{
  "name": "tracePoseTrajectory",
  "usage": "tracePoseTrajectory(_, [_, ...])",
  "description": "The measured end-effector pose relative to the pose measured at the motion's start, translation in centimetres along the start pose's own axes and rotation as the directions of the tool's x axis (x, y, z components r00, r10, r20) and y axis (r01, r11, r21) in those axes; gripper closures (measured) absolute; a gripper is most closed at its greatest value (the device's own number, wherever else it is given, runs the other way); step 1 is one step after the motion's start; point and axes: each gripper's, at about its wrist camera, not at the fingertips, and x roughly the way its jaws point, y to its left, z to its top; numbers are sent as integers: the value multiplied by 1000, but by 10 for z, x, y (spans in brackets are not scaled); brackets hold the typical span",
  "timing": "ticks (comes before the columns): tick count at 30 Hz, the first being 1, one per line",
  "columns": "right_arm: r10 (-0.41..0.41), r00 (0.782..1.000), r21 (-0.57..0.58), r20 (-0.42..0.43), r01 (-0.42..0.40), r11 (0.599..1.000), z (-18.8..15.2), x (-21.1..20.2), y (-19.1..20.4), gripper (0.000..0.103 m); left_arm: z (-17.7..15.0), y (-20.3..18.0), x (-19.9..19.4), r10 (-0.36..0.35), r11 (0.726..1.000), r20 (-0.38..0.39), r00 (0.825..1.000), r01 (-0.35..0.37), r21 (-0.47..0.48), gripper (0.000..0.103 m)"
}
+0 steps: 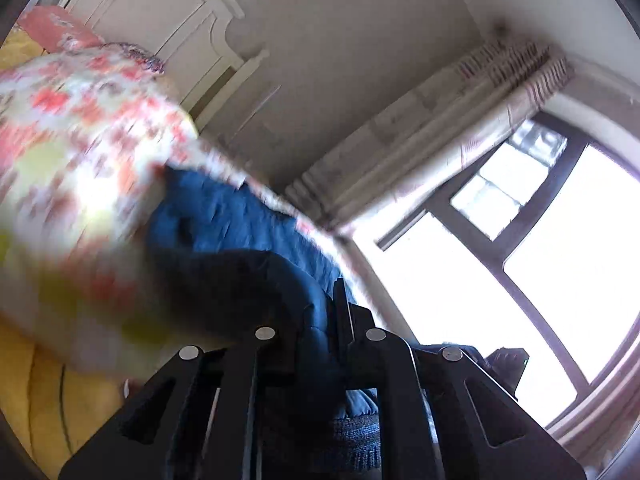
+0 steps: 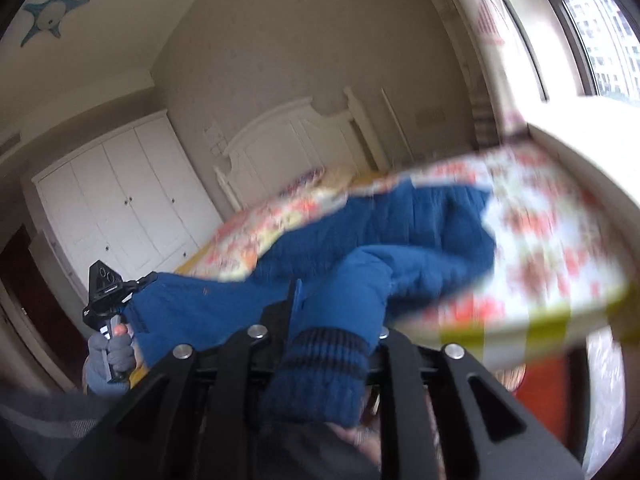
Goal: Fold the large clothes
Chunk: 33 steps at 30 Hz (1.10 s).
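No readable writing or labels in either view; blur is hiding any brand marks. No containers showing.

Left tool (image 1: 320, 320) is clamping down on a fold of the blue padded jacket (image 1: 240, 216), jaws nearly together w/ fabric pinched between them. Right tool (image 2: 336, 320) is gripping the jacket's sleeve just above its ribbed knit cuff (image 2: 320, 376), which is hanging down over the tool's frame. In the right wrist view the left tool (image 2: 110, 288) is also appearing at lower left, held by a gloved hand (image 2: 108, 360), w/ the jacket's edge (image 2: 192, 312) stretching over to it.

The jacket is hanging partly raised between the two tools, its far part (image 2: 400, 224) lying on a floral bedspread (image 2: 540, 240) covering the bed. A white headboard (image 2: 288, 140) is standing at the bed's far end, white wardrobe (image 2: 120, 192) beside it. Striped curtain (image 1: 440, 132) and bright window (image 1: 560, 260) are showing to one side; a blue star decoration (image 2: 52, 8) is sitting high up.
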Motion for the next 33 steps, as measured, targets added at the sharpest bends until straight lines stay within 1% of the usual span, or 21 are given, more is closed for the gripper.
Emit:
tracePoseTrajectory(2, [-17, 1000, 5, 17, 17, 1000, 51, 34, -11, 85, 41, 0, 40, 31, 1000, 9, 999, -31, -3, 92])
tracePoseTrajectory(5, [-44, 999, 86, -1, 44, 995, 116, 98, -47, 84, 99, 17, 123, 132, 989, -5, 991, -132, -66, 92])
tracePoseTrajectory(6, [-87, 996, 114, -26, 89, 989, 140, 129, -67, 84, 112, 25, 146, 168, 982, -12, 986, -168, -83, 92])
tracePoseTrajectory(8, [-110, 989, 210, -103, 130, 969, 163, 183, -105, 79, 139, 54, 211, 276, 952, -56, 959, -281, -122, 91])
tracePoseTrajectory(10, [-116, 974, 292, -192, 170, 941, 169, 231, -146, 64, 149, 93, 257, 322, 920, -126, 938, -342, -194, 89])
tracePoseTrajectory(11, [-107, 966, 359, -234, 188, 914, 165, 254, -171, 57, 150, 114, 276, 338, 900, -170, 926, -371, -229, 89])
tracePoseTrajectory(12, [-91, 964, 414, -250, 191, 890, 158, 266, -187, 39, 145, 131, 287, 353, 880, -209, 912, -399, -258, 88])
tracePoseTrajectory(13, [-63, 970, 500, -236, 177, 848, 148, 278, -213, 25, 143, 152, 300, 366, 854, -256, 895, -432, -290, 87])
tracePoseTrajectory(14, [-60, 976, 528, -211, 165, 833, 142, 280, -225, 22, 143, 166, 307, 353, 845, -280, 893, -433, -313, 86])
tracePoseTrajectory(16, [-60, 983, 537, -172, 145, 831, 135, 280, -243, 21, 146, 180, 309, 293, 859, -295, 909, -386, -335, 79])
tracePoseTrajectory(17, [-65, 984, 529, -169, 146, 836, 134, 277, -250, 20, 149, 184, 308, 264, 867, -308, 914, -365, -340, 77])
tracePoseTrajectory(20, [-102, 983, 485, -150, 163, 859, 139, 267, -263, 18, 167, 184, 306, 151, 899, -345, 926, -274, -341, 57])
tracePoseTrajectory(22, [-129, 982, 440, -135, 176, 881, 146, 261, -267, 15, 180, 180, 302, 108, 924, -334, 936, -219, -314, 5])
tracePoseTrajectory(23, [-147, 978, 406, -149, 196, 892, 150, 263, -267, 15, 186, 176, 302, 135, 935, -340, 931, -233, -268, 4])
tracePoseTrajectory(25, [-176, 961, 306, -216, 238, 922, 155, 279, -263, 15, 191, 172, 312, 246, 925, -437, 865, -344, -161, 5])
tracePoseTrajectory(26, [-189, 948, 254, -255, 255, 933, 155, 290, -260, 15, 196, 174, 313, 282, 915, -435, 855, -376, -145, 5])
tracePoseTrajectory(27, [-204, 935, 207, -289, 270, 941, 154, 300, -257, 15, 203, 174, 311, 302, 913, -408, 862, -385, -136, 5])
tracePoseTrajectory(28, [-224, 918, 151, -326, 285, 947, 153, 314, -251, 15, 206, 173, 311, 326, 909, -396, 859, -399, -117, 6])
tracePoseTrajectory(30, [-249, 895, 71, -370, 294, 953, 151, 335, -244, 15, 209, 167, 316, 391, 897, -389, 834, -440, -40, 5])
tracePoseTrajectory(32, [-262, 877, 22, -402, 295, 955, 151, 352, -240, 15, 204, 163, 322, 415, 899, -398, 818, -437, 38, 5])
tracePoseTrajectory(33, [-262, 873, 16, -411, 294, 956, 150, 358, -239, 16, 196, 161, 329, 423, 900, -416, 805, -426, 91, 5])
